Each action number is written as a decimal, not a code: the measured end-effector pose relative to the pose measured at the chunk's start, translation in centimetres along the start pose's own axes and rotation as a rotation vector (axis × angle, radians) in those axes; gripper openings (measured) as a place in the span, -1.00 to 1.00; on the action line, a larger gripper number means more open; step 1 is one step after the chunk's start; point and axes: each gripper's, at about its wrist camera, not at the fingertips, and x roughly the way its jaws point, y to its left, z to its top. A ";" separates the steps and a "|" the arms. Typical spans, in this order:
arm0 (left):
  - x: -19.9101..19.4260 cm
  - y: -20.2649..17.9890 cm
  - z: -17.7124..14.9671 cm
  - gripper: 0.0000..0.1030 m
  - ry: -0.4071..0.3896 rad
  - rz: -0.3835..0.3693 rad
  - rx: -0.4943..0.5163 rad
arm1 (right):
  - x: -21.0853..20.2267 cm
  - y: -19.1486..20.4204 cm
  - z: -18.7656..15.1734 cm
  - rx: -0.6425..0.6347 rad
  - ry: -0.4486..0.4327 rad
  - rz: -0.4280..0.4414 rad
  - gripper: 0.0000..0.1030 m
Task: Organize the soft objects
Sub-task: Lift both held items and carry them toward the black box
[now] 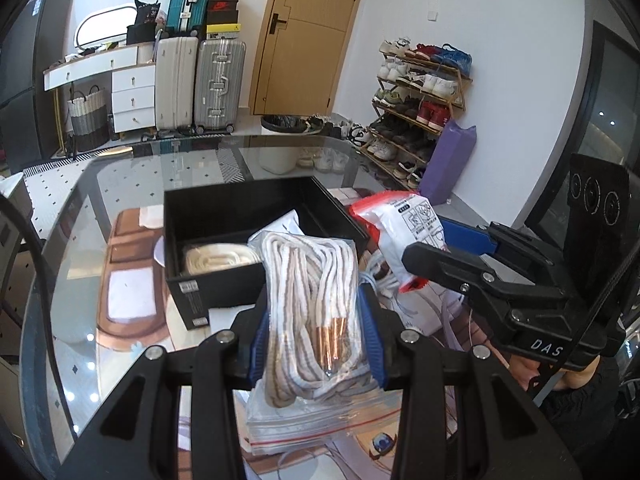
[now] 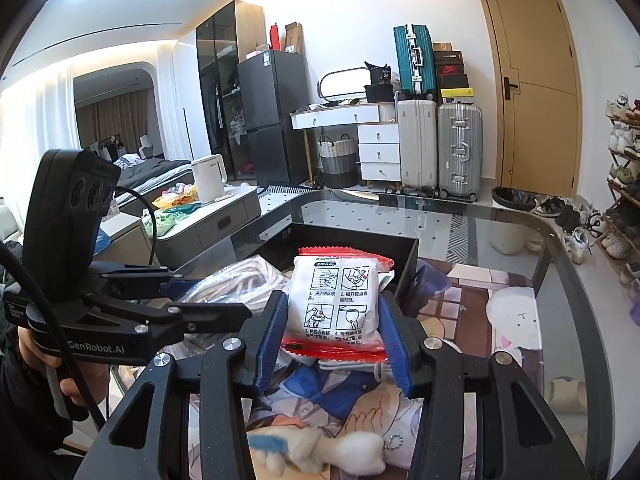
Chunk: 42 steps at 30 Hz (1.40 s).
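Note:
My left gripper (image 1: 316, 332) is shut on a clear zip bag of white and brown rope (image 1: 312, 292), held above the table in front of a black open box (image 1: 200, 208). A cream coiled cord (image 1: 216, 258) lies inside the box. My right gripper (image 2: 334, 324) is shut on a white and red packet (image 2: 338, 300) with printed pictures, just in front of the box (image 2: 404, 256). The same packet (image 1: 404, 232) and right gripper (image 1: 440, 260) show at the right of the left wrist view. A white plush keychain (image 2: 340, 456) lies below the right gripper.
The glass table (image 1: 120, 184) carries a printed cartoon mat (image 2: 480, 292). A white cable (image 2: 360, 366) lies under the packet. Suitcases (image 1: 200, 80), a shoe rack (image 1: 420, 96) and a wooden door (image 1: 308, 36) stand beyond the table. A person's hand (image 2: 68, 376) holds the left gripper.

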 end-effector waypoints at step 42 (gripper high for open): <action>7.4 6.3 5.0 -0.25 -0.008 0.102 -0.083 | 9.7 -2.7 5.0 0.020 0.100 0.002 -0.09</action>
